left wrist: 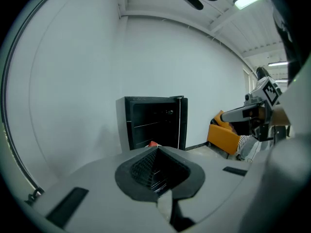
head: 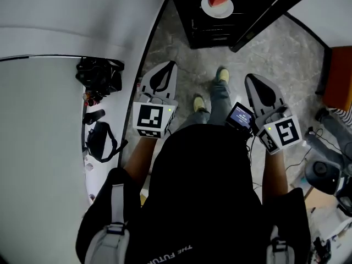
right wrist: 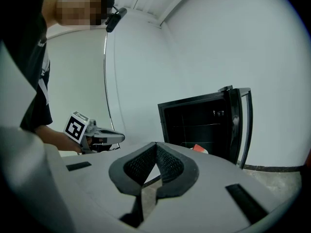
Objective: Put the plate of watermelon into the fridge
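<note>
A white plate with a red watermelon slice [head: 217, 5] sits on a shelf inside the black fridge [head: 220, 29], whose door [head: 268, 16] stands open to the right. Both grippers hover over the floor, well short of the fridge. My left gripper [head: 166, 70] is shut with nothing in it, and so is my right gripper [head: 257, 82]. In the left gripper view the jaws [left wrist: 156, 149] meet in front of the fridge [left wrist: 150, 123], and a bit of red watermelon [left wrist: 153, 143] peeks over them. The right gripper view shows the shut gripper [right wrist: 155, 145], the fridge [right wrist: 204, 125] and the watermelon [right wrist: 200, 149].
A white round table [head: 38, 147] fills the left, with black bags [head: 100, 76] and small items near its edge. An orange chair [head: 338, 84] stands at the right, with cables and gear [head: 324, 172] on the floor beneath it. Grey stone floor [head: 181, 51] lies before the fridge.
</note>
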